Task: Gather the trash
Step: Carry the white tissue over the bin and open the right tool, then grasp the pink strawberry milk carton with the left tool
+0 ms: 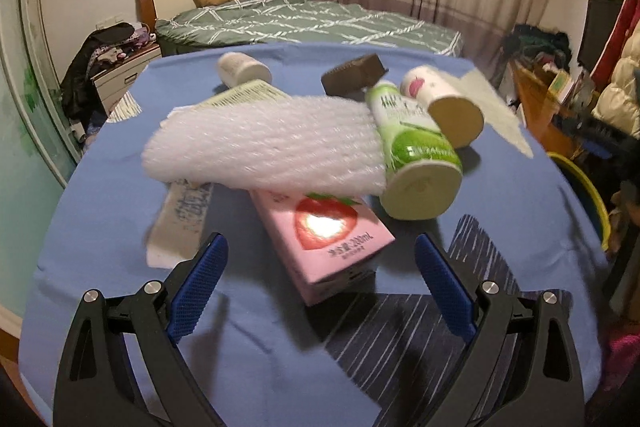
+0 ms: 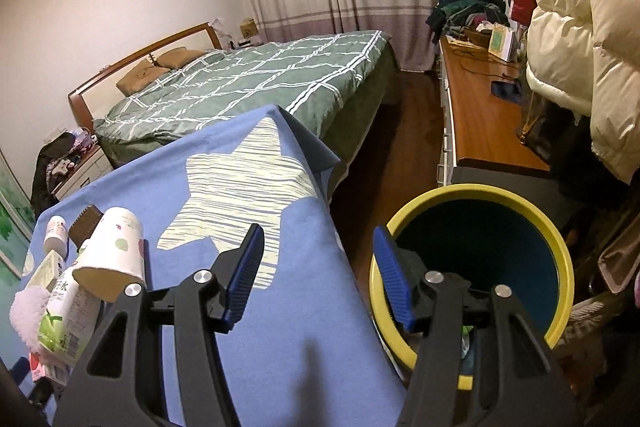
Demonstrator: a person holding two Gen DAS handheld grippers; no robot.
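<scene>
A pile of trash lies on the blue cloth table (image 1: 120,227). A pink strawberry milk carton (image 1: 324,239) lies just ahead of my left gripper (image 1: 320,247), which is open and empty. A white foam sheet (image 1: 264,147) rests over it. A green bottle (image 1: 412,155), a paper cup (image 1: 444,99), a brown wrapper (image 1: 354,73) and a small white bottle (image 1: 242,67) lie behind. My right gripper (image 2: 320,267) is open and empty over the table's right edge, beside the yellow-rimmed bin (image 2: 476,259). The cup (image 2: 116,251) and green bottle (image 2: 68,315) lie to its left.
A flat paper wrapper (image 1: 180,227) lies left of the carton. A green-quilted bed (image 2: 248,83) stands behind the table. A wooden desk (image 2: 484,115) with clutter and hanging coats (image 2: 580,47) are on the right. A nightstand (image 1: 120,75) stands far left.
</scene>
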